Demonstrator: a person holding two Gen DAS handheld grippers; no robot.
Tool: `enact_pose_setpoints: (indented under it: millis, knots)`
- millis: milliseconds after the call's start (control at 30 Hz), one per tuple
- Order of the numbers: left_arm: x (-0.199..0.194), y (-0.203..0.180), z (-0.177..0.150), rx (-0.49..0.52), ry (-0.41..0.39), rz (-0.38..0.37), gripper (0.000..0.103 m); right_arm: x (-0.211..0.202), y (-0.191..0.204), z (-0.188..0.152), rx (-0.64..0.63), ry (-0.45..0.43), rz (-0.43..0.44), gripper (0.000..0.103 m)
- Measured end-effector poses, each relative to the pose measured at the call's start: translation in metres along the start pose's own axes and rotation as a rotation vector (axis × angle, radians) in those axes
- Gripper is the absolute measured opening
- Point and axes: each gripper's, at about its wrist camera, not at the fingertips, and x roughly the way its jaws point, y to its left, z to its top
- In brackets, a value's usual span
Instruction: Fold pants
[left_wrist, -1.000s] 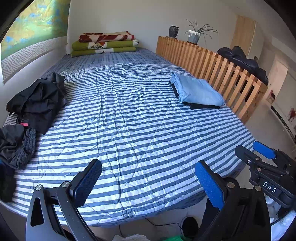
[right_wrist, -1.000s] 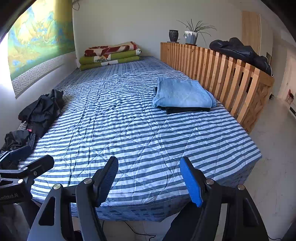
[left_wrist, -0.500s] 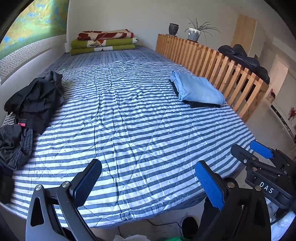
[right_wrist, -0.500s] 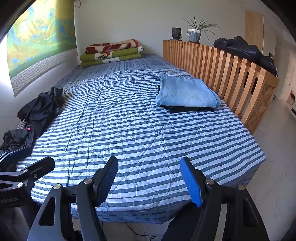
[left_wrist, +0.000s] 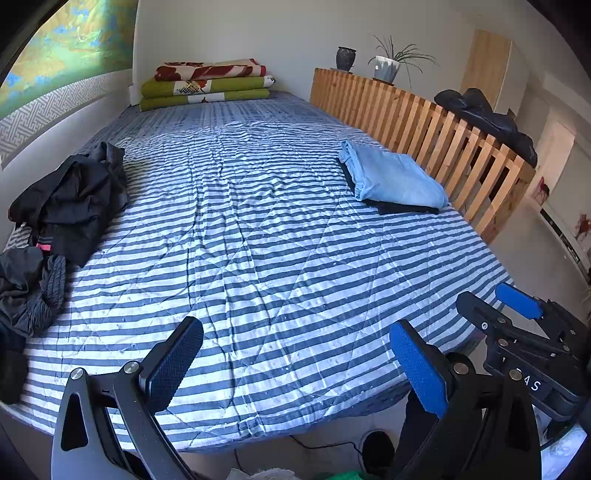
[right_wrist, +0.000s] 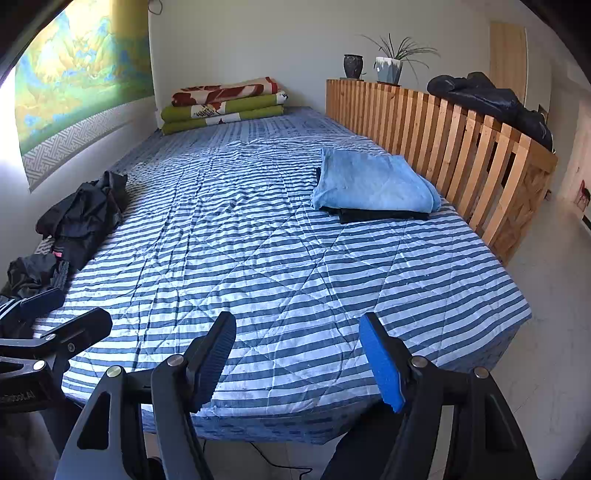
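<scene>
- Fingers first: my left gripper (left_wrist: 295, 354) is spread wide with nothing between its pads, and my right gripper (right_wrist: 297, 352) is just as wide and just as empty.
- Both hang off the foot of the bed (left_wrist: 258, 258), short of its near edge, so neither touches the striped cover.
- Unfolded dark pants (left_wrist: 70, 199) lie crumpled in a heap at the bed's left edge, on my left gripper's side; a second dark bundle (left_wrist: 26, 291) sits just nearer the foot.
- Folded light blue pants (right_wrist: 373, 184) rest on a flat dark garment (right_wrist: 380, 215) at the bed's right edge, just beside the wooden slatted rail (right_wrist: 461, 136); I judge that to be the done stack, kept out of the way.
- Middle of the bed is bare cover, which I take to be the working area for spreading out a pair.
- My judgement of the next step: reach to the left heap and pull one pair out into that middle.
</scene>
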Motion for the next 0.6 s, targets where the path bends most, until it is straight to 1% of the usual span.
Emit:
enact_pose_setpoints:
  millis: [600]
  knots:
    - [0.0041, 0.0002, -0.0010, -0.002, 0.008, -0.007, 0.102, 0.0058, -0.0022, -0.0028, 0.006, 0.020, 0.001, 0.066]
